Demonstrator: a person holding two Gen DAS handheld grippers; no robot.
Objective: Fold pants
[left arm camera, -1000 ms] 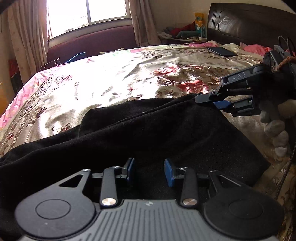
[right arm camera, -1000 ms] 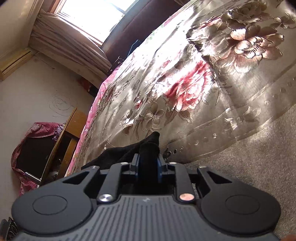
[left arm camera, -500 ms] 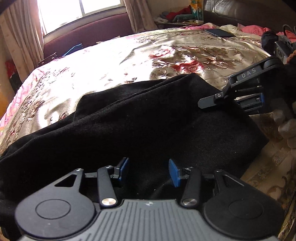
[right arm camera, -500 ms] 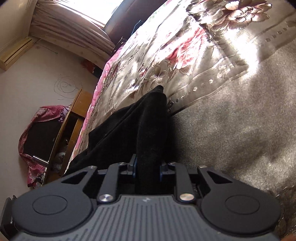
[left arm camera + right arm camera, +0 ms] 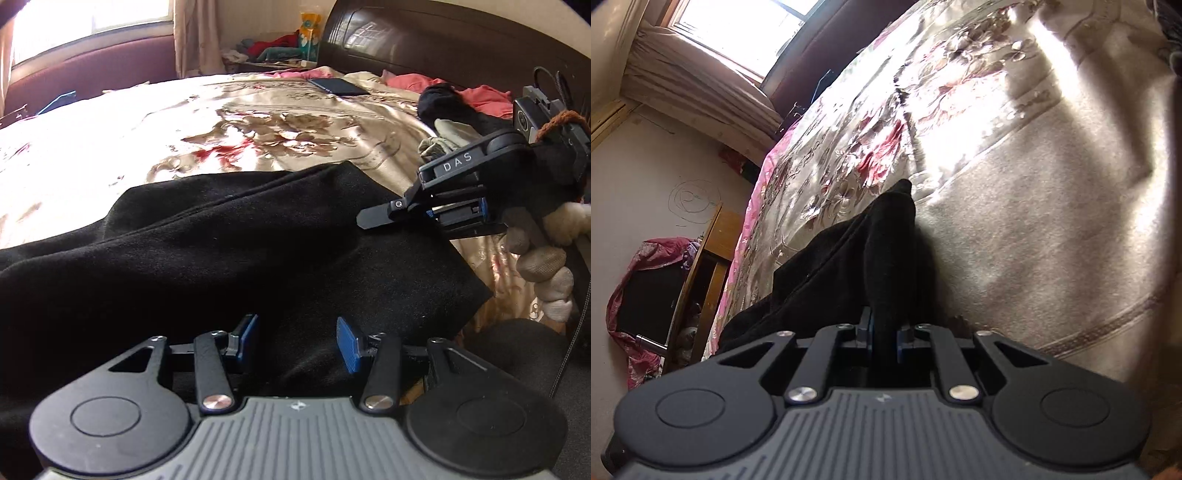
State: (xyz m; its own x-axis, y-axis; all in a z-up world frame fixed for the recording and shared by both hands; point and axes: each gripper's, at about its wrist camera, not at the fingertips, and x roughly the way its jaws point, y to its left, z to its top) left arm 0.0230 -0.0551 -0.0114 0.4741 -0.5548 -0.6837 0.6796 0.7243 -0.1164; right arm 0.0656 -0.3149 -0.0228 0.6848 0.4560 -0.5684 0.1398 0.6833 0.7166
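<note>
Black pants (image 5: 236, 251) lie folded on the floral bedspread (image 5: 207, 122), spread across the near half of the left wrist view. My left gripper (image 5: 297, 341) is open, its blue pads (image 5: 349, 345) just above the near part of the pants, holding nothing. My right gripper (image 5: 882, 338) is shut on an edge of the pants (image 5: 886, 254), which rises as a dark fold between its fingers. The right gripper also shows in the left wrist view (image 5: 424, 214), at the pants' right edge.
A dark phone (image 5: 338, 86) and pink clothes (image 5: 476, 92) lie near the dark headboard (image 5: 424, 40). A black garment (image 5: 447, 107) lies at the right of the bed. A wooden table (image 5: 713, 258) stands beside the bed. A window (image 5: 88, 26) is at the far side.
The right gripper has stayed shut on the pants edge, and more black cloth now shows in front of it. The left gripper has opened wider over the pants.
</note>
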